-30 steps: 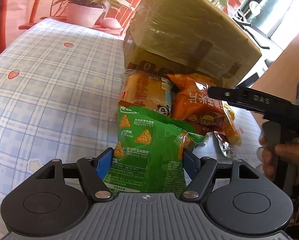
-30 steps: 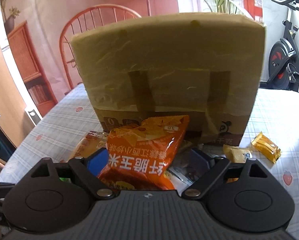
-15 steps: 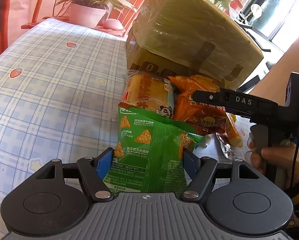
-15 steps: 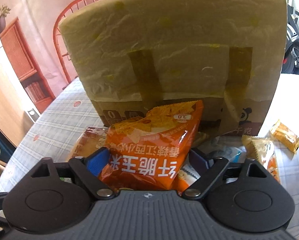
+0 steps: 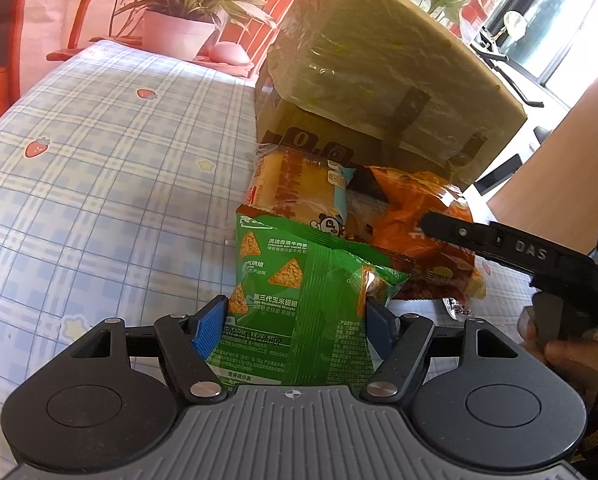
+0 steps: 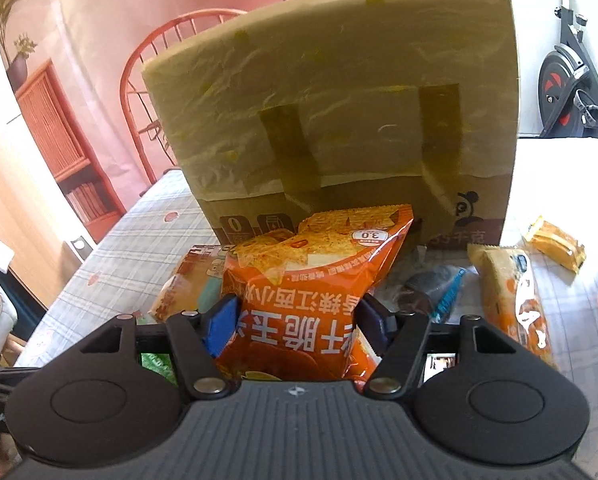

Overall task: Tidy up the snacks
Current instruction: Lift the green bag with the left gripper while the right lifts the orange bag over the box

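My left gripper (image 5: 295,320) is shut on a green chip bag (image 5: 303,296), held just above the checked tablecloth. My right gripper (image 6: 297,320) is shut on an orange chip bag (image 6: 315,280); that bag also shows in the left wrist view (image 5: 423,232), with the right gripper's finger (image 5: 479,240) across it. A cardboard box (image 6: 339,112) wrapped in yellowish film stands right behind both bags. A yellow bread packet (image 5: 299,188) lies against the box front.
To the right of the box lie an orange-yellow snack packet (image 6: 511,292), a small yellow packet (image 6: 555,244) and a dark wrapper (image 6: 427,288). A potted plant (image 5: 179,32) and red chair (image 6: 147,80) stand beyond the table. An exercise bike (image 6: 567,80) is at far right.
My right gripper has carried the orange bag closer to the box and a little higher. My left gripper with the green bag has hardly moved.
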`<state>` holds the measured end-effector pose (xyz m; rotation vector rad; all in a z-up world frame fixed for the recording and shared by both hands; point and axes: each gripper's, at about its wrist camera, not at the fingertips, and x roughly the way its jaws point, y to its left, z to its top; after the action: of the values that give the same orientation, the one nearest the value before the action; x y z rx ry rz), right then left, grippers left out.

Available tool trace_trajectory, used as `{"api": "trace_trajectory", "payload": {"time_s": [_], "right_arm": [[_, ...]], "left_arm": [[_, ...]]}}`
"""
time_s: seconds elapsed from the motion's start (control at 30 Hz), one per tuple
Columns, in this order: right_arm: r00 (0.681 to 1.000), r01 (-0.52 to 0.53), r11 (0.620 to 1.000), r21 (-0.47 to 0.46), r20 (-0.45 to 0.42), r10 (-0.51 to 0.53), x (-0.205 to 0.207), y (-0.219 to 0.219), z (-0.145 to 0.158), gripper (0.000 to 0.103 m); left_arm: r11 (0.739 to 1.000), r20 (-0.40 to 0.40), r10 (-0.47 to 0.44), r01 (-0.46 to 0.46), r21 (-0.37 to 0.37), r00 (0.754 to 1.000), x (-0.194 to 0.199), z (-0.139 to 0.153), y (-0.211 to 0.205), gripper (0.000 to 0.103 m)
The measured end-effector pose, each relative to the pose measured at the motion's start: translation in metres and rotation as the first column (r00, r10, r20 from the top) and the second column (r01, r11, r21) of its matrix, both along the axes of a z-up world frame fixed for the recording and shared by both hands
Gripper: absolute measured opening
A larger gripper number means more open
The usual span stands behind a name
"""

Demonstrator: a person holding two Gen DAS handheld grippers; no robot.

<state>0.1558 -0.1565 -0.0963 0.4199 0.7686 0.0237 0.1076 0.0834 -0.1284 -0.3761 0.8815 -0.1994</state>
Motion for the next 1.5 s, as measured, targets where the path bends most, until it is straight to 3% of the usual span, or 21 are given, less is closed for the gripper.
{"api": "trace_trajectory", "payload": {"time_s": [0.7,1.2,1.5], "right_arm": [[0.997,0.029,1.000,0.009,0.078,-0.030,-0.031,-0.016,0.016,0.066],[0.979,0.058,0.998,-0.011,0.197,-0.055,-0.031,-0.035,0.054,0.066],[0.954,0.071,0.997,-0.026,0.294,-0.060,-0.031,-0.045,0.089,0.066]], "left_arm": [[1.000,0.087,0.002,-0.003,0.017,0.996,-0.003,0.018,-0.004,0.071],[1.000,0.262,0.006,-0.001,-0.018,0.965,0.016,0.081,-0.009,0.071],[0.999,0.385,-0.026,0.031,-0.008,0.922,0.034,0.129,-0.020,0.071]]}}
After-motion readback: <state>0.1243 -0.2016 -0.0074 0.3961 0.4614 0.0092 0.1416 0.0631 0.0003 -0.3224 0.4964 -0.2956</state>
